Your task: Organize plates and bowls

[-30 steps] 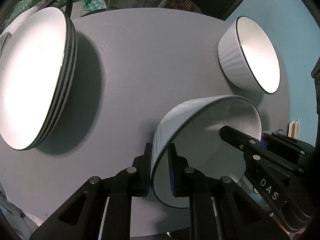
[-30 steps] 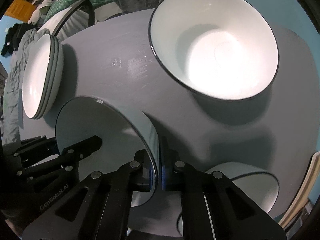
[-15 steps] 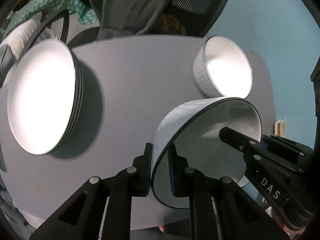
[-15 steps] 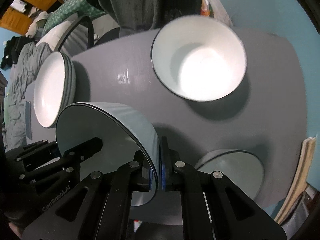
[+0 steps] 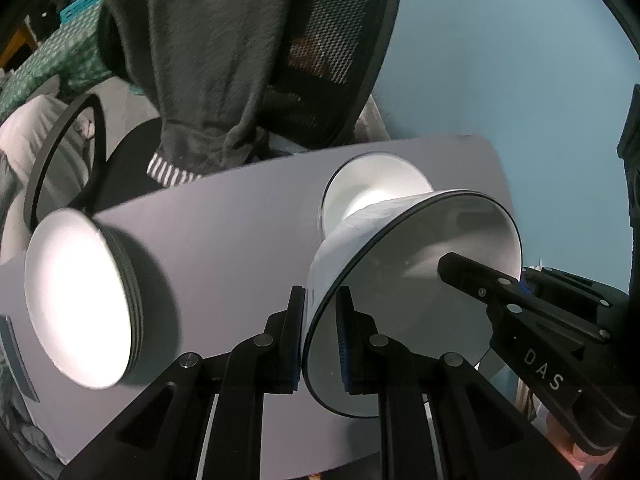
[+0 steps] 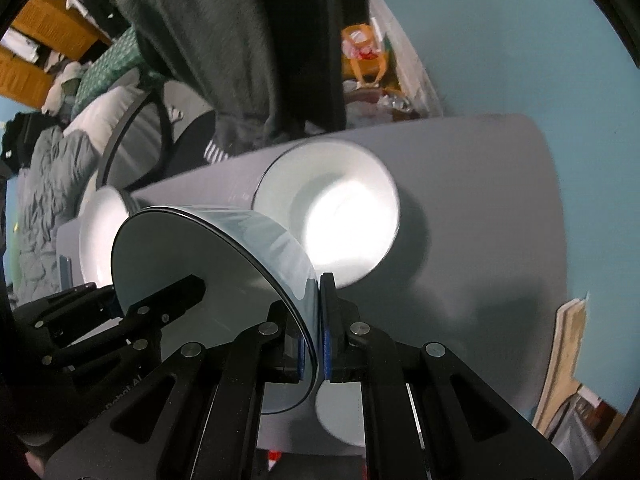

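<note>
Both grippers hold one white bowl (image 5: 404,292) with a dark rim above the grey table (image 5: 240,232). My left gripper (image 5: 320,340) is shut on its left rim. My right gripper (image 6: 314,336) is shut on its right rim; the bowl also shows in the right wrist view (image 6: 192,264). A second white bowl (image 6: 340,216) stands on the table beyond it, partly hidden in the left wrist view (image 5: 372,184). A stack of white plates (image 5: 76,300) sits at the table's left. Another bowl (image 6: 340,420) lies near the front edge, mostly hidden by my right gripper.
A mesh office chair (image 5: 328,60) with a dark garment (image 5: 192,48) draped on it stands behind the table. A teal wall (image 5: 500,60) is at the right. Cardboard (image 6: 564,352) leans beside the table's right edge. Bedding (image 6: 44,168) is at far left.
Both grippers have lifted the held bowl well up from the table and drawn back. The table, plates and far bowl look smaller and lower in view.
</note>
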`<state>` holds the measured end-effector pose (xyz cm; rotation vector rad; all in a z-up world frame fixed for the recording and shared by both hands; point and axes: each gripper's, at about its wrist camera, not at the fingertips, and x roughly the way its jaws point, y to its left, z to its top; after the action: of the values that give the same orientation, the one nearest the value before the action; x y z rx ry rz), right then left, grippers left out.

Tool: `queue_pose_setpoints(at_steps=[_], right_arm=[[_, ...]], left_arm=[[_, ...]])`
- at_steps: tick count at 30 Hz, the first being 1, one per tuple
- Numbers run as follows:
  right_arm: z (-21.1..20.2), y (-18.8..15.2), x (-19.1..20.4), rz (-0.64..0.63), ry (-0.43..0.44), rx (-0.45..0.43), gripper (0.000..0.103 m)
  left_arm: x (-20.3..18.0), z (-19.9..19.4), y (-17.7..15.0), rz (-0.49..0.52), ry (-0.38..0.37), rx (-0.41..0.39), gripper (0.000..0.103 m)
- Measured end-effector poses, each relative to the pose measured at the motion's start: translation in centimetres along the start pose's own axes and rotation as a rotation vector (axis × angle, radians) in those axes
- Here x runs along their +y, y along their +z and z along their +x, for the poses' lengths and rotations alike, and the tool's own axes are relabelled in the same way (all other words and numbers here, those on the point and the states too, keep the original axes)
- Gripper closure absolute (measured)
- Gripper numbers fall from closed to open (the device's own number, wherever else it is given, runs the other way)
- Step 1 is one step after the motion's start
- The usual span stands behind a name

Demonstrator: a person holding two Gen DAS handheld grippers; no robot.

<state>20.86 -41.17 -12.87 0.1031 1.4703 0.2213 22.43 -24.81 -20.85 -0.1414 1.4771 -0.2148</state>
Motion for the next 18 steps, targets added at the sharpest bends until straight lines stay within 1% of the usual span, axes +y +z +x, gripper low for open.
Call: queue_pose_setpoints(at_steps=[5,8,16,18], right_arm=[[0.5,1.6,-1.7,0.039,-0.003,0.004,0.096],[1.7,2.7,-2.8,0.07,0.007,0.03,0.096],[3.3,3.7,-4.6,0.104,0.013,0.076,0.096],[3.5,3.7,-4.9,0.114,0.021,0.088,0.096]], left_arm=[[-1.2,1.6,1.6,0.017,0.013,0.014,0.089],[-1.4,3.1,2.5,0.015,0.03,0.035,0.089],[-2.9,5.6,3.7,0.071,0.088,0.076,0.089],[-3.3,5.7,3.8,0.093,0.099,0.071,0.089]])
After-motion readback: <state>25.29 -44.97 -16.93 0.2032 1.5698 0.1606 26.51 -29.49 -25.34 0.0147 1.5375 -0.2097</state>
